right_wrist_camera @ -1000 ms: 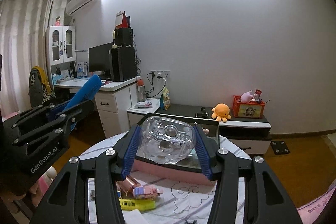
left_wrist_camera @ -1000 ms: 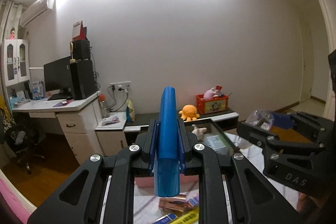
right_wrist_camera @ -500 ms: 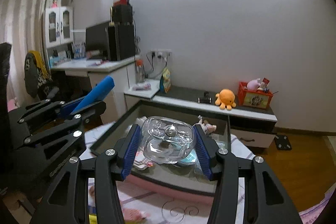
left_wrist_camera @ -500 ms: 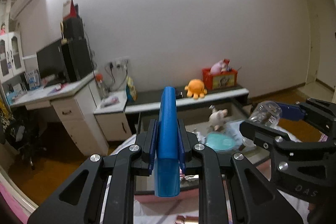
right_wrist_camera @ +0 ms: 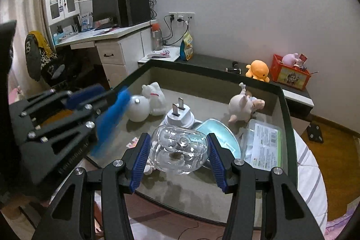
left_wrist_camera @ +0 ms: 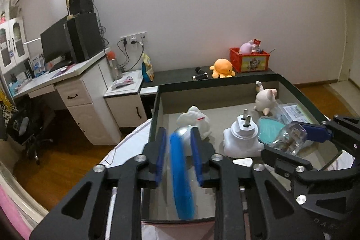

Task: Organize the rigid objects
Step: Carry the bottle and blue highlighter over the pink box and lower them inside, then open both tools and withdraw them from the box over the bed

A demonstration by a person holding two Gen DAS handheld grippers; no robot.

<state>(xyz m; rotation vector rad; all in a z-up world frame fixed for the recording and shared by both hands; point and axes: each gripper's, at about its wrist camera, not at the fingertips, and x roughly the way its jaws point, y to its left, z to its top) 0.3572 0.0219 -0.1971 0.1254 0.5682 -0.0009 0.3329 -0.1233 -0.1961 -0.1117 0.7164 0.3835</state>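
Clear glossy jar [right_wrist_camera: 178,151] (glass-like), matt grey tray [right_wrist_camera: 202,186], wooden floor [left_wrist_camera: 67,163]

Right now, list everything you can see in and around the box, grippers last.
box: one, dark rim, holds the items
blue bar: one, blue, loose between opening left jaws
clear dish: one, clear, in the right jaws
plug: one, white, box middle
white cat: one, box back left
dome: one, white, beside the cat
pig: one, pale pink, box back right
teal lid: one, behind the dish
case: one, clear, labelled, box right
octopus: one, orange, on shelf
crate: one, red, on shelf
left hand-held gripper: one, black
right hand-held gripper: one, black
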